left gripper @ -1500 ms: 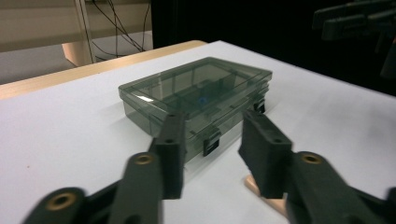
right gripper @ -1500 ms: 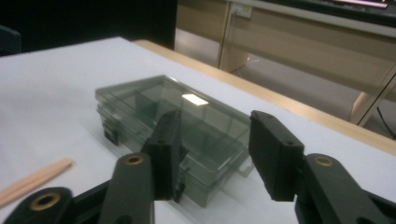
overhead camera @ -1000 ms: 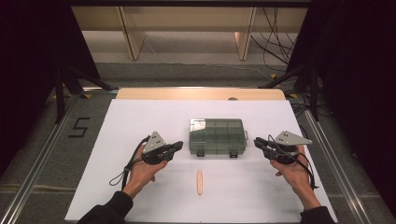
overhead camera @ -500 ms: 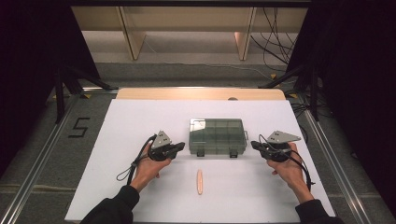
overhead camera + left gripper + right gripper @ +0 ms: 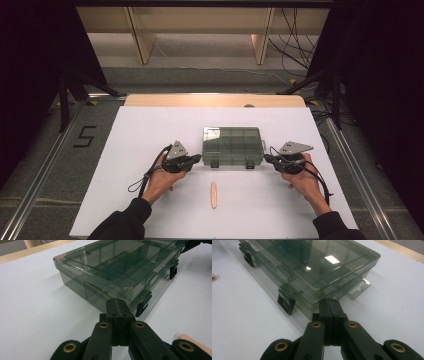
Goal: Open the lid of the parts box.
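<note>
Smoked-plastic compartment box (image 5: 232, 146) lies latched at the mat's centre. Left gripper (image 5: 197, 159) and right gripper (image 5: 268, 158), both fully closed and empty, sit at its near corners. Uneven pushing could slide or skew the box; closed tips may slip off the latches (image 5: 286, 302).

Left gripper (image 5: 196, 159) jaws closed; right gripper (image 5: 268, 158) likewise, both low.
</note>
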`<action>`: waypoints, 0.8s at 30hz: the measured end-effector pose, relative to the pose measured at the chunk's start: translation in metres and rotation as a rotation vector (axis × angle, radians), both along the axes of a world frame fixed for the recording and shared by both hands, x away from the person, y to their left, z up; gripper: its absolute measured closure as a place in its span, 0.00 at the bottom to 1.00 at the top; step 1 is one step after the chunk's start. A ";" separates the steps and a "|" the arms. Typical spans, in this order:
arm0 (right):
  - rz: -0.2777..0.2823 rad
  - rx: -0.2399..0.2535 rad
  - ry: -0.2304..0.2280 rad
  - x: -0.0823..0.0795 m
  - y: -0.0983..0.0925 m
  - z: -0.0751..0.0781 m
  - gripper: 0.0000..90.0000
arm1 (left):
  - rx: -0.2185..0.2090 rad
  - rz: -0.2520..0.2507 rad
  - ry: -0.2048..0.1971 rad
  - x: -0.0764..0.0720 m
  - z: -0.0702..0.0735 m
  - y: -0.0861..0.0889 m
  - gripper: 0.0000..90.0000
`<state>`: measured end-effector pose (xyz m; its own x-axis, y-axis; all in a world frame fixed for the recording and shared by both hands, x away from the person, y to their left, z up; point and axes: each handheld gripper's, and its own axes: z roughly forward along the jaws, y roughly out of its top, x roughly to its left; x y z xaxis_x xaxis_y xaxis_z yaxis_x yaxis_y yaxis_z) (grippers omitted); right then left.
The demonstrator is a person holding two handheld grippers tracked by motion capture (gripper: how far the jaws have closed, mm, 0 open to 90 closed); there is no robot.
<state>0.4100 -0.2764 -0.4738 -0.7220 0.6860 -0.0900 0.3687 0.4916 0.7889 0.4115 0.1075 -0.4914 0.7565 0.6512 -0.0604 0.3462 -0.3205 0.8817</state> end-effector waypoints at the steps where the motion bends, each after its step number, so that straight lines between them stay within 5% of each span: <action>1: 0.006 0.007 0.004 0.000 0.001 0.000 1.00 | -0.006 -0.010 0.001 0.001 0.001 -0.002 1.00; 24: 0.015 0.090 -0.086 0.016 0.011 0.012 1.00 | -0.060 0.010 -0.054 0.017 0.019 -0.009 1.00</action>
